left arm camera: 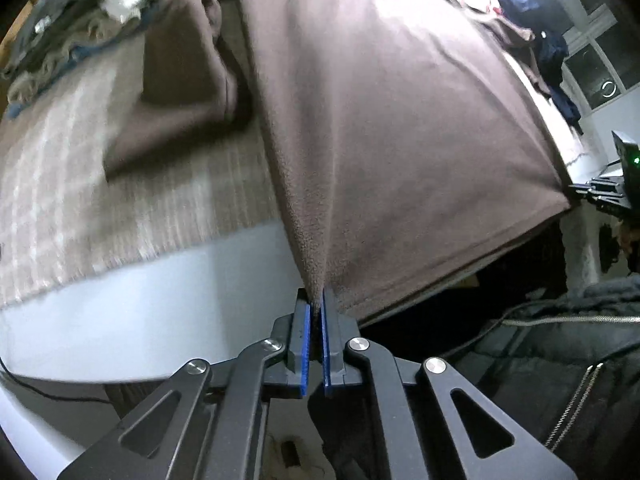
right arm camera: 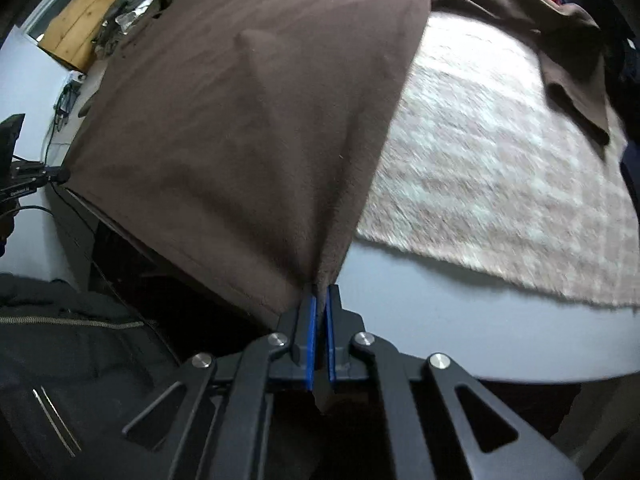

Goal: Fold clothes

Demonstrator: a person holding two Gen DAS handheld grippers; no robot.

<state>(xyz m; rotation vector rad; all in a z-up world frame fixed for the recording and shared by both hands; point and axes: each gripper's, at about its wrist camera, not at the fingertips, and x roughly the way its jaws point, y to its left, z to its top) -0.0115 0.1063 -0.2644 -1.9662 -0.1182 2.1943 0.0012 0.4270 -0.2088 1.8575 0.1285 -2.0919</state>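
Where pinched, garment (left arm camera: 400, 120) between hand-held gripper (left arm camera: 316, 312) pads

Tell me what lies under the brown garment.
Beside the brown garment, a beige checked blanket covers the white table and runs beneath it. Whatever else lies under the cloth is hidden.

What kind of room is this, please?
Probably a bedroom at home: a bed with a pale woven blanket, heaps of loose clothes at its far side, and a window behind.

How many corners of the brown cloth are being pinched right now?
2: the left gripper pinches one corner of the brown cloth, the right gripper another. Far corners are hidden.
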